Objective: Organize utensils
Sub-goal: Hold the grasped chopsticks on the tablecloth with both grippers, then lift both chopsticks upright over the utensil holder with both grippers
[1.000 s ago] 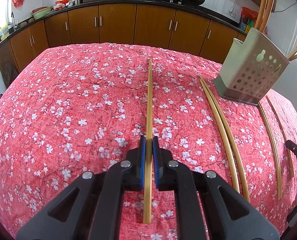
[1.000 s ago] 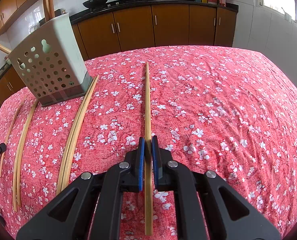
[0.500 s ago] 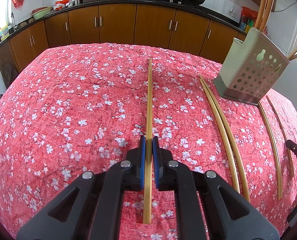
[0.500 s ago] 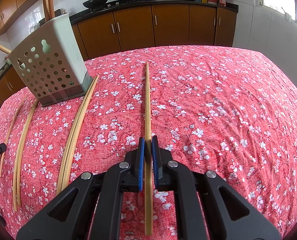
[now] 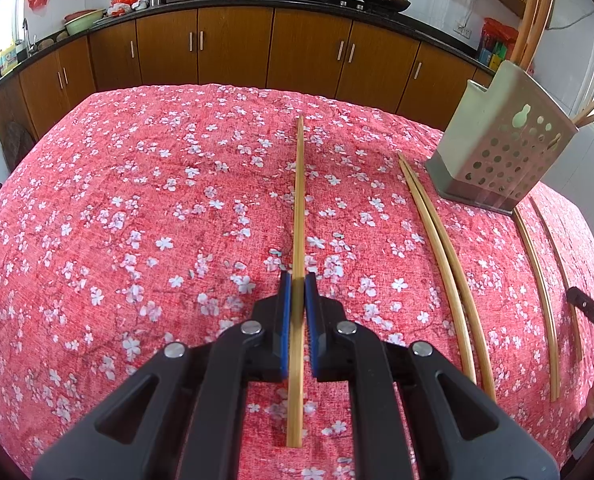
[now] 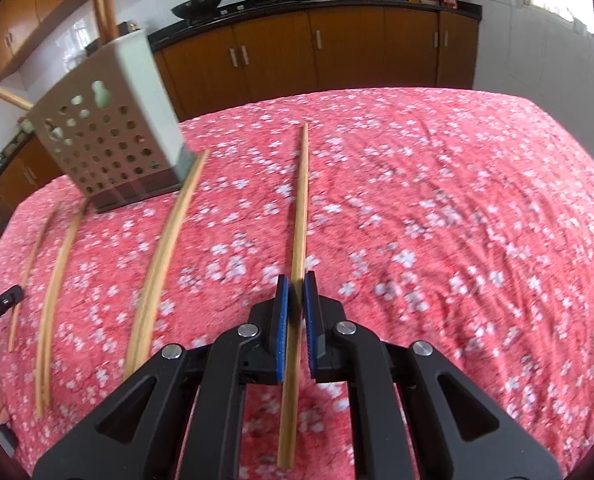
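Note:
My left gripper (image 5: 296, 282) is shut on a bamboo chopstick (image 5: 299, 200) that points straight ahead over the red floral tablecloth (image 5: 137, 208). My right gripper (image 6: 296, 283) is shut on another bamboo chopstick (image 6: 301, 200), held above the cloth and slightly tilted. A grey perforated utensil holder (image 5: 501, 156) with chopsticks standing in it sits at the far right in the left wrist view, and at the far left in the right wrist view (image 6: 109, 140). A pair of chopsticks (image 5: 441, 256) lies on the cloth beside it.
Two more chopsticks (image 5: 537, 280) lie on the cloth beyond the pair; in the right wrist view these loose chopsticks (image 6: 57, 280) are at the left. Brown kitchen cabinets (image 5: 237, 48) and a counter with woks stand behind the table.
The right gripper has lifted and swung with its chopstick; its view is blurred and the holder looks closer and tilted. The left gripper has stayed still.

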The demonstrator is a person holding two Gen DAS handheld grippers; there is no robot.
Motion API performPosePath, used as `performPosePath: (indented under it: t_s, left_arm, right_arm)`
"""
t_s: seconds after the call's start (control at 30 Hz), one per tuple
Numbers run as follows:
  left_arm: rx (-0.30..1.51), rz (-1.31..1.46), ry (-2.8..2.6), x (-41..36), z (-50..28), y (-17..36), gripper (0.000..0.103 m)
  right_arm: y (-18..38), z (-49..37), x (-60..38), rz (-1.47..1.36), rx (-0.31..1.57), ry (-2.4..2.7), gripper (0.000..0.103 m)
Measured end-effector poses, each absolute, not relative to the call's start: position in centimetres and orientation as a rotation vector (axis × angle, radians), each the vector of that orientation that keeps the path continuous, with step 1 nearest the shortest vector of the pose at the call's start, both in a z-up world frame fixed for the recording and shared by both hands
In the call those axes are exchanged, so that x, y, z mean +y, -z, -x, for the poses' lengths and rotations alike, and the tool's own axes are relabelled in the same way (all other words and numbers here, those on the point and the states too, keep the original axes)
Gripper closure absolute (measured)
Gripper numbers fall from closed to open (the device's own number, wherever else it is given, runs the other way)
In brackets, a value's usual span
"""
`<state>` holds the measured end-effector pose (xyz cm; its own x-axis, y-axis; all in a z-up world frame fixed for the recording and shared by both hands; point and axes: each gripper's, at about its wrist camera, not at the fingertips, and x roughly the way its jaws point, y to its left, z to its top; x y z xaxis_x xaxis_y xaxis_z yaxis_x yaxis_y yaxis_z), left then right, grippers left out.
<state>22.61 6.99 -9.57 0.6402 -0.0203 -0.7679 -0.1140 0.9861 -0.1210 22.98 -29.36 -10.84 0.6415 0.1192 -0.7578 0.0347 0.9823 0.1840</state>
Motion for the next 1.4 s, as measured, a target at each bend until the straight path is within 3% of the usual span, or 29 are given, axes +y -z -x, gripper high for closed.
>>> performPosePath:
  t_s: [0.73, 1.17, 1.4]
  left_arm:
    - [0.895, 0.09, -0.043, 6.0, -20.6, 9.3, 0.095]
    - [0.795, 0.117, -0.035, 7.0, -19.3, 5.6, 0.095]
    - [0.667, 0.141, -0.044, 7.5, -18.5, 1.2, 0.095]
  right_arm:
    - [10.0, -20.1, -28.8, -0.167, 0.87, -0.069, 0.095]
    - [6.8, -19.0, -30.0, -0.189, 0.753, -0.059, 0.095]
    - [2.6, -17.8, -31.0, -0.185, 0.578, -0.036, 0.095]
